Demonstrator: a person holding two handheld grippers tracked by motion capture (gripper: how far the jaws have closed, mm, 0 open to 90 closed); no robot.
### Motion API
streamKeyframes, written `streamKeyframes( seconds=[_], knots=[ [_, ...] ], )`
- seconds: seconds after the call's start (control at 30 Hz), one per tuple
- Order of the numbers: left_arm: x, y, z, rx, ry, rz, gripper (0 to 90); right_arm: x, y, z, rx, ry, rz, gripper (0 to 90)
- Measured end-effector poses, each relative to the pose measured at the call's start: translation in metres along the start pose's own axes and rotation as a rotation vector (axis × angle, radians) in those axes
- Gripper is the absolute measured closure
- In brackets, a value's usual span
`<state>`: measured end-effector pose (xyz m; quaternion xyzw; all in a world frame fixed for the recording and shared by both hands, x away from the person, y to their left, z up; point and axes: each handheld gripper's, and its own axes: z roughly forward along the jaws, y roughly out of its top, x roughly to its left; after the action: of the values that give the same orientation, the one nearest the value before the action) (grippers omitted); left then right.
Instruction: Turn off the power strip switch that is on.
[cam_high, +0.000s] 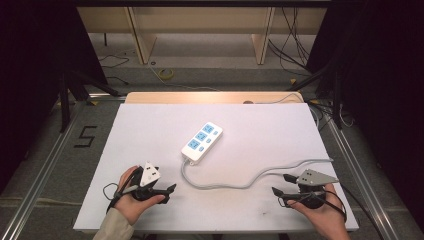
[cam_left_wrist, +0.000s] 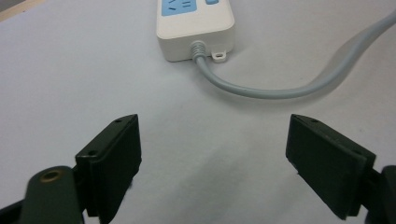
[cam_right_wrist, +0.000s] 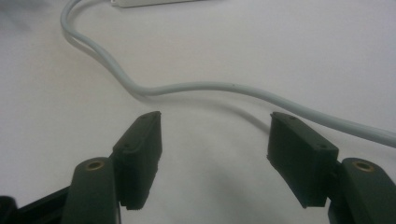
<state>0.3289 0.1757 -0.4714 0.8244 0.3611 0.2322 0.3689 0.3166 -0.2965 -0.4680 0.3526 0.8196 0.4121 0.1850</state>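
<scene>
A white plastic power strip with blue socket faces (cam_high: 202, 142) lies near the middle of a white table top (cam_high: 260, 125), its long axis running diagonally from the near left to the far right. Its grey rubber cable (cam_high: 235, 184) leaves the near-left end, loops toward the person and then snakes away to the table's right edge.

At the near edge, the left gripper (cam_high: 167, 192) and the right gripper (cam_high: 278, 186) each rest low in a hand, both with black jaws spread wide and nothing between them. The left gripper view looks straight at the strip's cable end (cam_left_wrist: 196, 32), which lies ahead and slightly to the left of the gap between the jaws, with bare table between. In the right gripper view the cable (cam_right_wrist: 219, 87) crosses just beyond the jaws, apart from them.

The strip sits forward and to the right of the left gripper, and forward and well to the left of the right gripper. The left gripper looks the nearer to the strip's body, and the right one the nearer to the cable's run.
</scene>
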Motion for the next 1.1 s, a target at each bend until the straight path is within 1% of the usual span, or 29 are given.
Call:
streamKeyframes(
  seconds=[0.03, 0.13, 0.27, 0.3, 0.33, 0.37, 0.5, 0.53, 0.57, 0.6, 0.63, 0.67, 0.7, 0.73, 0.77, 0.8, 0.83, 0.93, 1.1],
  knots=[
    [0.002, 0.000, 0.001, -0.009, 0.006, -0.007, 16.9, 0.000, 0.000, 0.000, 0.006, -0.003, -0.003, 37.2],
    [0.003, 0.000, 0.001, -0.019, 0.013, -0.009, 15.9, 0.000, 0.000, 0.001, 0.009, -0.003, -0.012, 38.1],
    [0.003, -0.001, 0.001, -0.014, 0.015, -0.013, 15.8, 0.000, 0.002, 0.001, 0.010, -0.005, -0.021, 41.2],
    [0.003, -0.002, 0.001, -0.007, 0.013, -0.009, 15.9, 0.001, 0.003, 0.000, 0.013, -0.003, -0.015, 45.7],
    [0.002, -0.002, 0.001, -0.002, 0.014, -0.005, 15.9, 0.001, 0.003, 0.000, 0.013, -0.003, -0.015, 45.7],
    [0.002, -0.001, 0.002, 0.001, 0.016, 0.000, 16.1, 0.000, 0.004, 0.000, 0.014, -0.005, -0.024, 51.1],
    [0.001, -0.001, 0.002, -0.002, 0.022, -0.005, 16.2, -0.001, 0.007, -0.001, 0.030, -0.002, -0.030, 64.2],
    [0.001, -0.001, 0.002, -0.001, 0.023, -0.005, 16.2, -0.001, 0.007, -0.001, 0.030, -0.002, -0.030, 64.2],
    [0.002, -0.001, 0.002, 0.005, 0.024, -0.001, 16.6, -0.001, 0.008, -0.001, 0.051, 0.003, -0.037, 73.6],
    [0.002, -0.001, 0.002, 0.005, 0.027, -0.003, 16.6, -0.001, 0.008, -0.001, 0.051, 0.003, -0.037, 73.6],
    [0.002, -0.001, 0.002, 0.004, 0.030, -0.003, 16.7, -0.001, 0.009, -0.001, 0.057, -0.010, -0.048, 79.4],
    [0.002, -0.001, 0.002, 0.001, 0.030, -0.004, 16.7, -0.001, 0.009, -0.001, 0.057, -0.010, -0.048, 79.4],
    [0.001, -0.001, 0.002, 0.003, 0.029, -0.006, 16.8, 0.000, 0.011, 0.000, 0.059, -0.020, -0.059, 82.6],
    [0.001, -0.001, 0.003, 0.004, 0.029, -0.003, 16.8, 0.000, 0.011, 0.000, 0.059, -0.020, -0.059, 82.6],
    [0.001, -0.001, 0.003, 0.007, 0.028, 0.002, 16.8, 0.001, 0.013, 0.001, 0.062, -0.024, -0.070, 86.7],
    [0.001, -0.001, 0.003, 0.008, 0.027, 0.002, 16.8, 0.001, 0.014, 0.002, 0.063, -0.025, -0.075, 88.7],
    [0.001, -0.001, 0.003, 0.006, 0.027, 0.001, 16.8, 0.001, 0.015, 0.003, 0.067, -0.024, -0.078, 90.0],
    [0.001, -0.001, 0.003, 0.006, 0.028, 0.000, 17.0, 0.003, 0.020, 0.007, 0.079, -0.028, -0.096, 90.0],
    [0.001, -0.001, 0.003, 0.003, 0.035, 0.004, 17.0, 0.006, 0.024, 0.012, 0.083, -0.028, -0.105, 90.0]
  ],
)
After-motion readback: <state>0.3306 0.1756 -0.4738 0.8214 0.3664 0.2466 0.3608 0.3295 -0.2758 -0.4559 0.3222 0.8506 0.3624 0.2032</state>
